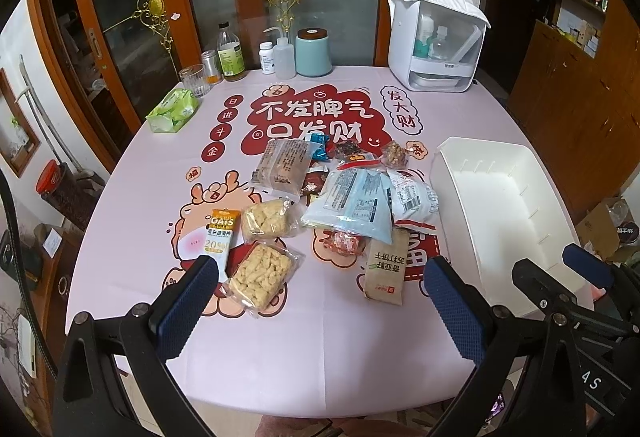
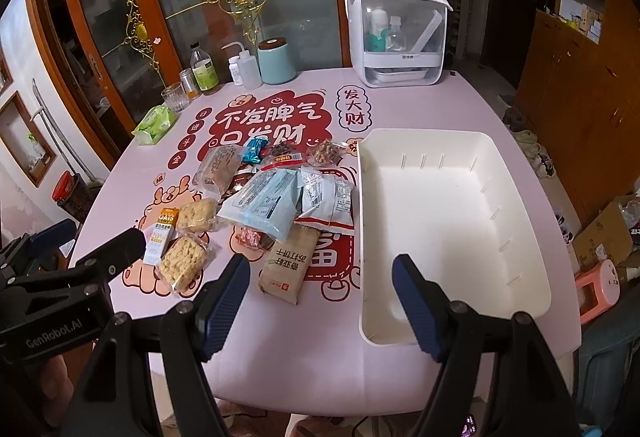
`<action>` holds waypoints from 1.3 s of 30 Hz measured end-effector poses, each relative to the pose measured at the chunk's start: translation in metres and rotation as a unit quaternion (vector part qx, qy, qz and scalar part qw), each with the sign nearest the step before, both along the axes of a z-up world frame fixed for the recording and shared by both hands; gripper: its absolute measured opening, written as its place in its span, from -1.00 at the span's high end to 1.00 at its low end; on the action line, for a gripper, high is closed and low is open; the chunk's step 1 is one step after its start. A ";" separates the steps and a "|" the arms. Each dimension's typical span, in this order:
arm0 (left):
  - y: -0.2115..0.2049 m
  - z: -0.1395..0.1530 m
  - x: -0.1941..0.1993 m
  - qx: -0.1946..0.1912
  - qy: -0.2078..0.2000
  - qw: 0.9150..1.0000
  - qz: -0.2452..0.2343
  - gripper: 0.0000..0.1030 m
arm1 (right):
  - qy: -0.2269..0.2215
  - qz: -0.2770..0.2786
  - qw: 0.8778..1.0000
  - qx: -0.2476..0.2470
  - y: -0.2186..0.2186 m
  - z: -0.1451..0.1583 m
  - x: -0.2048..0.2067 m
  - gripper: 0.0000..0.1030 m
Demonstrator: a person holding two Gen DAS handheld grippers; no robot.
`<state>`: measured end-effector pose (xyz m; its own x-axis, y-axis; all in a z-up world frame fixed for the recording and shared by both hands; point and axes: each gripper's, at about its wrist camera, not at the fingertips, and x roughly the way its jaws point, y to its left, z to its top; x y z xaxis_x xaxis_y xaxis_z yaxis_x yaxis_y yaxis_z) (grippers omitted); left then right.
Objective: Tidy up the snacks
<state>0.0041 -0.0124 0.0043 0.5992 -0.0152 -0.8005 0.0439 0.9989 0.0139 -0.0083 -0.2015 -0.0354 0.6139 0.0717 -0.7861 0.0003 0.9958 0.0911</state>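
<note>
A pile of snack packets lies mid-table: a light blue bag (image 1: 352, 203) (image 2: 266, 203), a brown cracker pack (image 1: 386, 267) (image 2: 288, 263), two clear packs of puffed squares (image 1: 260, 275) (image 2: 184, 263), an OATS bar (image 1: 221, 237) (image 2: 162, 237) and several smaller packets behind. An empty white bin (image 1: 504, 213) (image 2: 448, 213) stands right of the pile. My left gripper (image 1: 320, 277) is open and empty, held above the near table before the pile. My right gripper (image 2: 320, 277) is open and empty near the bin's front left corner; it also shows in the left wrist view (image 1: 560, 265).
At the far edge stand a white storage box (image 1: 436, 37), a teal canister (image 1: 314, 51), bottles (image 1: 231, 53), a glass (image 1: 194, 81) and a green tissue pack (image 1: 173, 110). A wooden cabinet (image 2: 580, 85) and a cardboard box (image 2: 608, 233) are to the right.
</note>
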 end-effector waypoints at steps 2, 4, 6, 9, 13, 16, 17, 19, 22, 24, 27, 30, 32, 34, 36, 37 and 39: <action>-0.002 0.000 -0.001 0.001 0.000 1.000 -0.001 -0.98 | 0.000 0.001 1.000 0.002 -0.001 0.001 -0.001 -0.44; -0.002 0.001 -0.002 0.000 -0.002 1.000 0.001 -0.98 | -0.001 0.001 1.000 0.003 -0.001 0.001 -0.001 -0.44; -0.003 0.002 -0.005 -0.001 -0.004 1.000 0.001 -0.98 | -0.001 0.002 1.000 0.005 -0.001 0.001 -0.002 -0.44; -0.005 0.002 -0.006 -0.002 -0.003 1.000 0.000 -0.98 | -0.002 0.003 1.000 0.009 -0.003 0.002 -0.002 -0.44; -0.005 0.004 -0.007 -0.007 -0.004 1.000 -0.003 -0.98 | -0.003 0.002 1.000 0.010 -0.003 0.003 -0.003 -0.44; -0.004 0.005 -0.008 -0.013 -0.006 1.000 -0.007 -0.98 | -0.003 0.002 1.000 0.011 -0.004 0.003 -0.003 -0.44; -0.004 0.005 -0.008 -0.013 -0.006 1.000 -0.008 -0.98 | -0.003 0.002 1.000 0.010 -0.003 0.003 -0.003 -0.44; -0.004 0.005 -0.007 -0.013 -0.006 1.000 -0.009 -0.98 | -0.003 0.003 1.000 0.013 -0.004 0.003 -0.003 -0.44; -0.003 0.003 -0.007 -0.017 -0.005 1.000 -0.010 -0.98 | -0.007 0.003 1.000 0.016 -0.004 0.005 -0.004 -0.42; -0.003 0.003 -0.006 -0.017 -0.005 1.000 -0.010 -0.98 | -0.007 0.004 1.000 0.017 -0.005 0.006 -0.004 -0.38; -0.003 0.003 -0.005 -0.018 -0.007 1.000 -0.012 -0.98 | -0.006 0.002 1.000 0.018 -0.004 0.007 -0.003 -0.38; -0.004 0.003 -0.004 -0.020 -0.008 1.000 -0.016 -0.98 | -0.008 0.001 1.000 0.022 -0.003 0.008 -0.004 -0.37; -0.003 0.003 -0.004 -0.020 -0.011 1.000 -0.018 -0.98 | -0.010 -0.001 1.000 0.021 -0.002 0.008 -0.005 -0.38; -0.003 0.003 -0.004 -0.021 -0.012 1.000 -0.018 -0.98 | -0.010 -0.004 1.000 0.019 -0.001 0.008 -0.004 -0.37; -0.003 0.004 -0.004 -0.021 -0.012 1.000 -0.018 -0.98 | -0.010 -0.006 1.000 0.018 0.001 0.008 -0.004 -0.38; -0.002 0.004 -0.004 -0.021 -0.012 1.000 -0.017 -0.98 | -0.010 -0.007 1.000 0.018 0.001 0.007 -0.004 -0.38; 0.002 0.007 -0.003 -0.023 -0.015 1.000 -0.016 -0.98 | -0.010 -0.008 1.000 0.018 0.000 0.006 -0.003 -0.38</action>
<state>0.0007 -0.0106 0.0113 0.6216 -0.0705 -0.7801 0.0759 0.9967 -0.0296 -0.0109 -0.2012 -0.0291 0.6312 0.0897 -0.7705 0.0141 0.9918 0.1270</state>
